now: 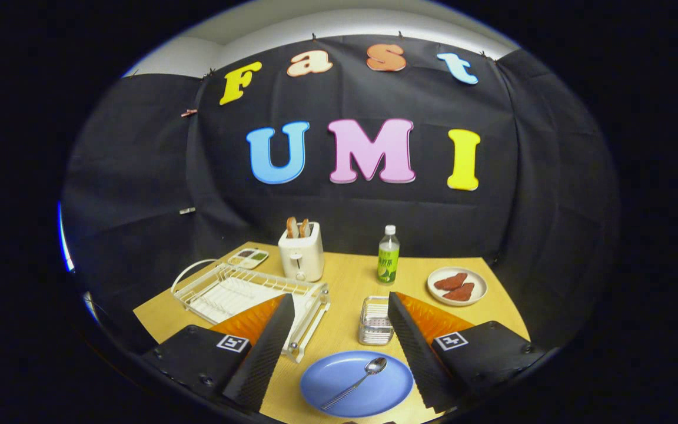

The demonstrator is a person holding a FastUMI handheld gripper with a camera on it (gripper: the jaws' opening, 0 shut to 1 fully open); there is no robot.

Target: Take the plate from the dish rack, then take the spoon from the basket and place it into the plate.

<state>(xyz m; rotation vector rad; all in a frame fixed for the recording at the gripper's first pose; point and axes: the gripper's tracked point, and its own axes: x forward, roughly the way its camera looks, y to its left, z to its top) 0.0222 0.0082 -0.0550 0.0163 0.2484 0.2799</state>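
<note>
A blue plate (pixel 355 384) lies flat on the wooden table (pixel 351 282), low between my two fingers. On it rests a metal spoon (pixel 355 381), bowl toward the far side, handle pointing near-left. The small clear basket (pixel 375 321) stands just beyond the plate, close to my right finger. The white wire dish rack (pixel 239 291) sits ahead on the left, partly behind my left finger, with no plate in it. My gripper (pixel 342 338) is open and raised above the table, its black fingers (pixel 259 359) spread wide with nothing between them.
A white toaster (pixel 302 252) with bread slices stands behind the rack. A green drink bottle (pixel 388 255) is at mid-table. A white plate of brown food (pixel 457 285) sits at the right. A small divided tray (pixel 248 257) lies at the back left.
</note>
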